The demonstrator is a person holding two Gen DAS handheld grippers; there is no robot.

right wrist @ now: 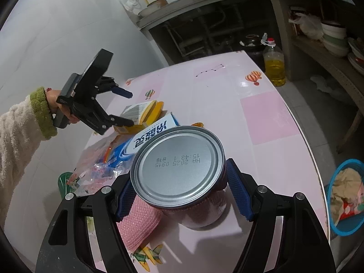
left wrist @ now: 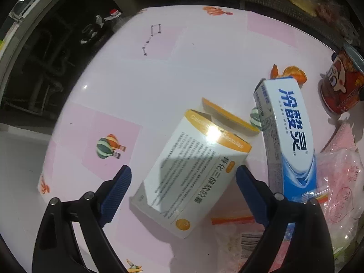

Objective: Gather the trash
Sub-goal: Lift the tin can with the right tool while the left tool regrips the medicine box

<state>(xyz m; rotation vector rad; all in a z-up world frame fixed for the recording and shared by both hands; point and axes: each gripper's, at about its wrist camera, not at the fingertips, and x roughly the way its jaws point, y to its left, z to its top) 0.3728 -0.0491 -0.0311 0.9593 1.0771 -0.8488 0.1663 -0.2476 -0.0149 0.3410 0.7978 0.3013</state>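
Two grippers: your left gripper (left wrist: 183,177) points steeply down, jaws spread and unclenched astride the yellow-and-white medicine box (left wrist: 193,173). Your right gripper (right wrist: 179,191) clasps the can (right wrist: 182,173) on the pink table (right wrist: 268,122); a blue basin (right wrist: 345,195) sits right of it.

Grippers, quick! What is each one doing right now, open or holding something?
Left gripper: open, jaws either side of the yellow and white box, not squeezing it.
Right gripper: shut on the can.

A white-and-yellow capsule box (left wrist: 193,170) lies flat with its end flaps open. Just beside it leans a blue toothpaste box (left wrist: 289,136). My red tin can (right wrist: 182,173) stands upright on the pink worktop (right wrist: 268,122).
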